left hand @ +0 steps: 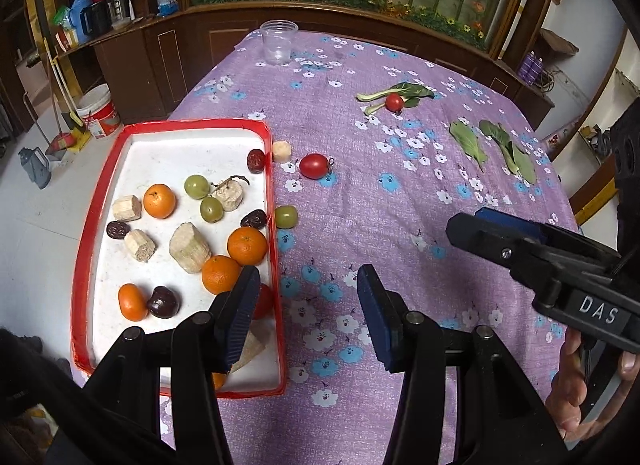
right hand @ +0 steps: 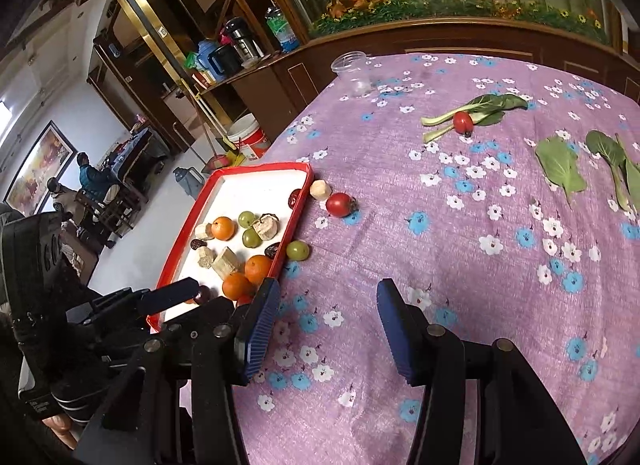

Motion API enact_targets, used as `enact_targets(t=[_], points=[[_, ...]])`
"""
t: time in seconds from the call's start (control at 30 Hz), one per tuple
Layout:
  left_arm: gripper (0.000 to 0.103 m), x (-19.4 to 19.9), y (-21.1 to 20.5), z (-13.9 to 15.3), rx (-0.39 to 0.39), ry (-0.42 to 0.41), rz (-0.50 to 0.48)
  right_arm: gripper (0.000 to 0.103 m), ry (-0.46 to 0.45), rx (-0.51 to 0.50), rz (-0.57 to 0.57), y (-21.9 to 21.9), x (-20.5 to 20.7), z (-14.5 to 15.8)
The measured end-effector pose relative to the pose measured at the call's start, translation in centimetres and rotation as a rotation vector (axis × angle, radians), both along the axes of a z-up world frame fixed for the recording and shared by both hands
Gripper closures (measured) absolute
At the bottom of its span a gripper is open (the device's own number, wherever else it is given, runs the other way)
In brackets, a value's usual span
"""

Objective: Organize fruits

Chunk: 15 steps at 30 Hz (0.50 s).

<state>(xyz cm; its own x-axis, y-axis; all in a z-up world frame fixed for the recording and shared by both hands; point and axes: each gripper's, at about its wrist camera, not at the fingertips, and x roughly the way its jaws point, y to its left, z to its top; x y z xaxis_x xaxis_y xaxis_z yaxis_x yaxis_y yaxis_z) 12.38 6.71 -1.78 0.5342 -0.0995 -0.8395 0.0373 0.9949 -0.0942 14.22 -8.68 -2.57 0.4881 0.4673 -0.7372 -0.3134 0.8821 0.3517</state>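
Both tools apart, empty, beside the red tray (left hand: 276, 225).
Left tool (left hand: 308, 317) at the tray's near right corner; right tool (right hand: 326, 325) further right, angled down over the desk (left hand: 400, 205).

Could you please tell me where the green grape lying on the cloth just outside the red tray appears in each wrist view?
Left wrist view: the green grape sits left of centre, against the outside of the red tray's right wall.
Right wrist view: the green grape sits left of centre, just right of the tray's wall.
Shared landmark: the red tomato with a stem, on the cloth beyond the grape.
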Motion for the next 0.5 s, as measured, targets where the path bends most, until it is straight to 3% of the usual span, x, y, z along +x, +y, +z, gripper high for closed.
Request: enact_targets(t=[0.27, 0.37, 0.5], points=[[0.054, -1.1, 0.9, 0.7, 0.017, -0.038, 0.031, 0.051, -0.014, -0.024, 0.009, 1.7, -1.1, 0.6], [0.048, -2.4, 1.9, 1.0, 0.053, -0.095, 0.077, 0.040, -0.026, -0.043, 0.008, 2.9, -2.2, 1.0], [0.039, -4.9, 4.6, 0.6, 0.145, -0.174, 0.218, 0.030, -0.047, -0.064, 0.031, 5.2, -4.1, 1.4]])
